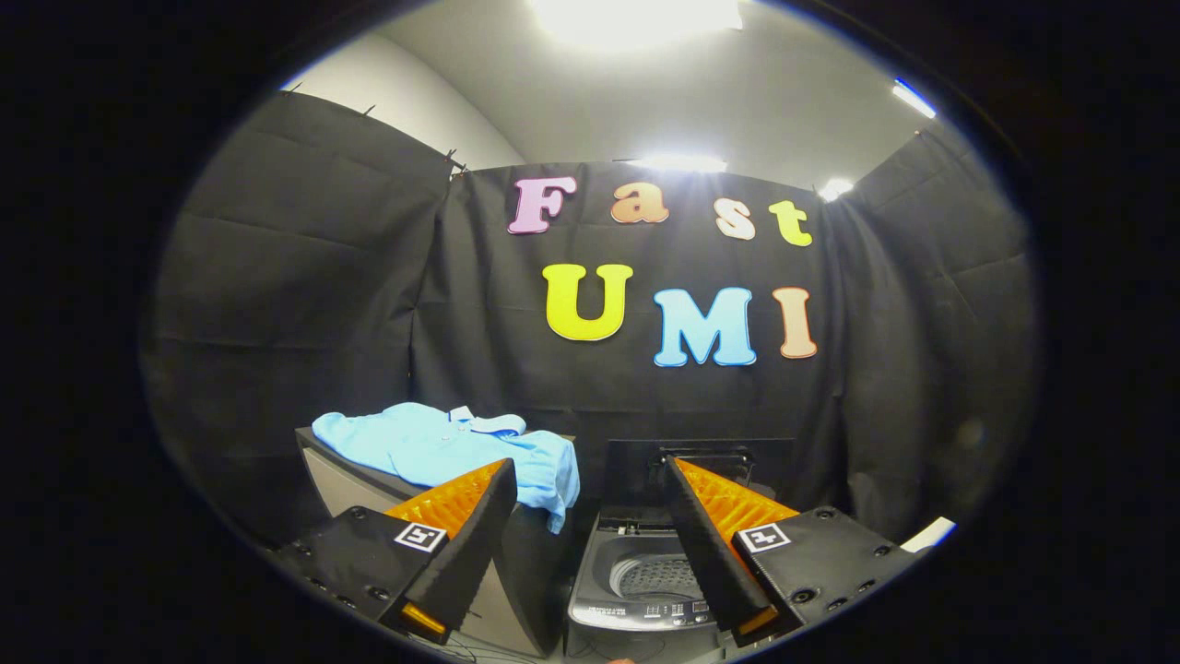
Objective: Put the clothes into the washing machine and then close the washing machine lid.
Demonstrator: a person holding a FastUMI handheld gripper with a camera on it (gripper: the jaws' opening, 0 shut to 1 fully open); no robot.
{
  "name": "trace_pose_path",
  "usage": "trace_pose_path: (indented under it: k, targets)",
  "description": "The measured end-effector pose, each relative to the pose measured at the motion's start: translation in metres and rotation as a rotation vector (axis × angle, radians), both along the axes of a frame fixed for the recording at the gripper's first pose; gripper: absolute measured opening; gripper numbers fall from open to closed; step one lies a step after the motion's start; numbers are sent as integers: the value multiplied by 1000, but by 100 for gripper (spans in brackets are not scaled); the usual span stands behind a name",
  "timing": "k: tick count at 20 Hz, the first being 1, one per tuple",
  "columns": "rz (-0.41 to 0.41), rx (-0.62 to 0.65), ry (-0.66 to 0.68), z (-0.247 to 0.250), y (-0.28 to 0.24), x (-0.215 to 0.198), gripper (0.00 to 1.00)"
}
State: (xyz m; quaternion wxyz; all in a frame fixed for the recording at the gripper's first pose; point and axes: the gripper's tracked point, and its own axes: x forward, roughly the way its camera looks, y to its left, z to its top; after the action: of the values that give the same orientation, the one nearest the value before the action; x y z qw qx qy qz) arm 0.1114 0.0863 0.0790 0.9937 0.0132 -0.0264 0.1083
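1. Nothing is looking done yet: the shirt is lying on a box beside the washer.
2. The gripper is hanging with fingers apart, gripping nothing.
3. Loading and shutting the raised lid are remaining.

— What is the blue shirt made of?
— Soft cloth. It looks matt and a bit crinkly, and it lies on a smooth grey stand left of the washing machine.
— And the washing machine?
— Shiny grey plastic on top, and a metal tub with little holes inside.
— What about the gripper?
— Its wide-apart fingers have matt black rubbery pads and bumpy orange plastic backs.
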Motion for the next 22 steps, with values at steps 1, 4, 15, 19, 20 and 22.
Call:
trace_pose_path:
  k: [1, 4, 15, 19, 20, 22]
  targets:
    - [8, -2, -2, 5, 4, 6, 99]
    - [63, 14, 14, 14, 26, 23, 99]
    - [195, -17, 78, 24, 85, 68, 99]
    - [242, -43, 134, 15, 109, 83, 99]
    - [252, -51, 144, 13, 114, 86, 99]
    - [276, -64, 159, 10, 127, 91, 99]
